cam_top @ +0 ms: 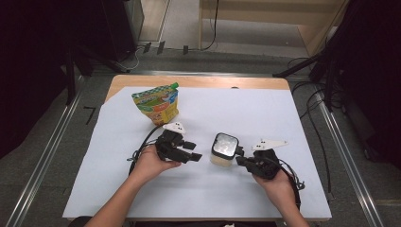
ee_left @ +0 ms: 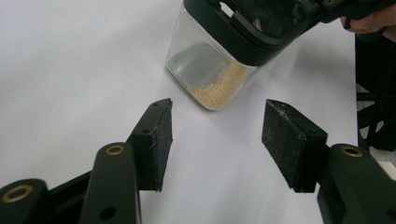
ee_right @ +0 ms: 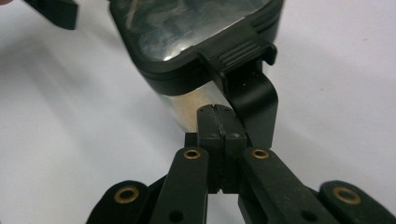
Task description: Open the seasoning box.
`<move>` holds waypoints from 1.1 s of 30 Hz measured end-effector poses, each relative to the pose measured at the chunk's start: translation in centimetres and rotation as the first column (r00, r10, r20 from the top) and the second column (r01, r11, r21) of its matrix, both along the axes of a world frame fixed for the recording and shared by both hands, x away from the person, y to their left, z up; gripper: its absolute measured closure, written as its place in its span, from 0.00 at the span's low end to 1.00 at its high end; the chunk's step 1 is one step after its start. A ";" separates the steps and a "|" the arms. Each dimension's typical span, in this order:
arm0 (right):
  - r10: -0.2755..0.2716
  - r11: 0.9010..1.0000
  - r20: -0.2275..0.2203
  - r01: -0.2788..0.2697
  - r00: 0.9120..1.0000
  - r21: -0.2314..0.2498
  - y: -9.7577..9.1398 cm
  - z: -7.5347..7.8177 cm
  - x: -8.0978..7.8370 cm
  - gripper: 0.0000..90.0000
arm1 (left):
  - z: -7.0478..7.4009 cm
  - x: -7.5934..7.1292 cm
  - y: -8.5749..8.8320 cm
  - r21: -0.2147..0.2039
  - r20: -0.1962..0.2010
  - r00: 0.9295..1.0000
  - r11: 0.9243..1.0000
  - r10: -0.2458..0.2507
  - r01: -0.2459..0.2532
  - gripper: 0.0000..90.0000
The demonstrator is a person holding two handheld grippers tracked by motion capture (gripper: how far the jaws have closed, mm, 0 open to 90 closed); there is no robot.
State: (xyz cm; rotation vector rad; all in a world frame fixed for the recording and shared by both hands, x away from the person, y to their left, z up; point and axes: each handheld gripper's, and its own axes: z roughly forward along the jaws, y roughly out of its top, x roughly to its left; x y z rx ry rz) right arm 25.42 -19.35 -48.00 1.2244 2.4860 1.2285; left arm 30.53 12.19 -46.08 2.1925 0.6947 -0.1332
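Our right gripper (ee_right: 218, 112): jaws fully closed, pads pressed together, nothing between them. The tips sit right at the side of the clear container (cam_top: 224, 150), just below its black latch tab (ee_right: 238, 50); we can't tell if they touch the wall.

Our left gripper (ee_left: 217, 140): jaws apart, nothing between the pads (ee_left: 161, 140), only bare white sheet under them. It points at the container from the other side, a short gap away.

The container stands upright near the middle of the white sheet (cam_top: 203, 194), between our two grippers, black-rimmed lid (cam_top: 225, 144) on. A thin layer of pale grains (ee_left: 219, 88) lies at its bottom.

Farther back on the left, a yellow-green pouch (cam_top: 157, 104) stands well apart from the container.
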 end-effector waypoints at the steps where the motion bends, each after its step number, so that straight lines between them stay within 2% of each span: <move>1: -0.013 1.000 -0.005 0.013 1.000 0.000 -0.4 0.0 0.4 1.00 | 0.0 0.1 0.0 -0.027 -0.021 1.000 1.000 -0.005 0.005 0.44; 3: -0.018 1.000 -0.007 0.018 1.000 0.002 -0.6 0.0 0.6 1.00 | 0.1 0.2 0.1 -0.057 -0.037 0.999 0.998 -0.018 0.016 0.41; 6: -0.025 1.000 -0.006 0.025 1.000 0.000 -1.1 0.1 0.9 1.00 | 0.2 0.0 0.0 -0.090 -0.009 1.000 0.996 -0.023 0.022 0.36; 8: -0.032 0.999 -0.007 0.032 0.999 0.002 -1.4 0.2 1.1 1.00 | 0.1 0.1 -0.1 -0.102 -0.013 0.999 0.994 -0.030 0.029 0.34; 13: -0.051 0.999 -0.008 0.051 0.999 0.004 -2.3 0.4 2.0 1.00 | -0.4 0.2 -0.6 -0.057 -0.006 0.999 0.998 -0.039 0.039 0.32; 15: -0.063 0.998 -0.006 0.063 0.998 0.008 -2.7 0.4 2.3 1.00 | -0.4 0.1 -0.9 -0.034 0.013 0.999 0.999 -0.039 0.039 0.32; 19: -0.097 0.995 0.009 0.097 0.995 0.011 -3.7 1.0 2.4 1.00 | 0.1 -0.2 -1.2 -0.035 0.029 0.999 0.998 -0.045 0.046 0.31; 22: -0.125 0.992 0.029 0.125 0.992 0.016 -4.0 1.4 2.6 1.00 | 0.0 -0.2 -1.6 0.005 0.044 0.996 0.997 -0.073 0.073 0.31; 24: -0.132 0.991 0.024 0.131 0.991 0.017 -3.8 1.4 2.9 1.00 | 0.0 0.2 -2.1 0.033 0.037 0.995 0.995 -0.090 0.089 0.29; 29: -0.128 0.992 0.028 0.128 0.991 0.014 -3.2 1.4 3.3 1.00 | 0.2 1.0 -3.1 0.029 0.009 0.993 0.992 -0.119 0.119 0.30; 33: -0.132 0.991 0.021 0.132 0.991 0.009 -3.1 1.3 3.7 1.00 | 0.5 1.5 -4.0 0.037 0.029 0.990 0.990 -0.140 0.139 0.29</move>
